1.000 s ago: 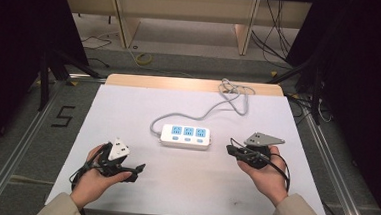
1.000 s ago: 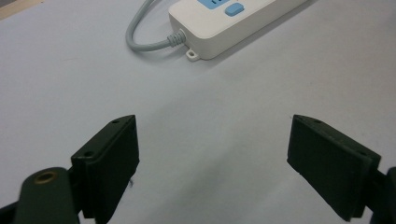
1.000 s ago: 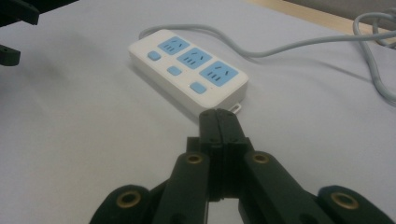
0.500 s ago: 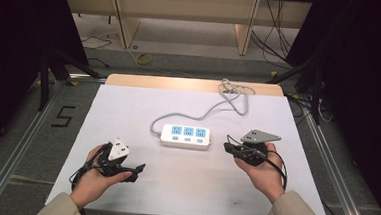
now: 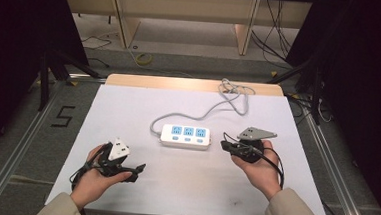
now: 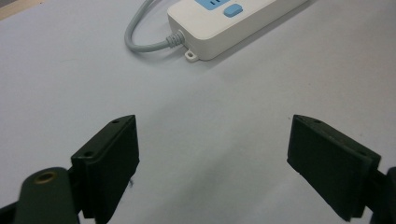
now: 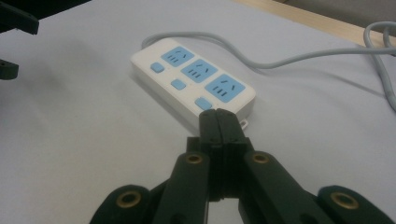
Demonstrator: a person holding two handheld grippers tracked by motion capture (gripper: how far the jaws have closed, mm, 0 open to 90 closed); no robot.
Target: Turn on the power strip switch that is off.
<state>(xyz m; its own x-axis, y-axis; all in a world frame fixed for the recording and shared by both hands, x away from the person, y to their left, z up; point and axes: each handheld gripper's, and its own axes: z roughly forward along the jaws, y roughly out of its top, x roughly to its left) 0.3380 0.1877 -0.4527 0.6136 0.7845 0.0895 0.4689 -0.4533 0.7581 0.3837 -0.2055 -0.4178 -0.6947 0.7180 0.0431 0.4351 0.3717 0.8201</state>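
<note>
Progress nil. High view: power strip (image 5: 185, 136) mid-worktop (image 5: 128, 108), my hands flanking it, untouched. Left gripper view: my left gripper (image 6: 212, 163) spread, empty, short of the strip. Right gripper view: my right gripper (image 7: 218, 122) clenched, empty, just beside its end.

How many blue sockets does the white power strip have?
3. They sit in a row along the power strip: one at its far end, one in the middle, and one at the near end, next to the shut right gripper.
</note>
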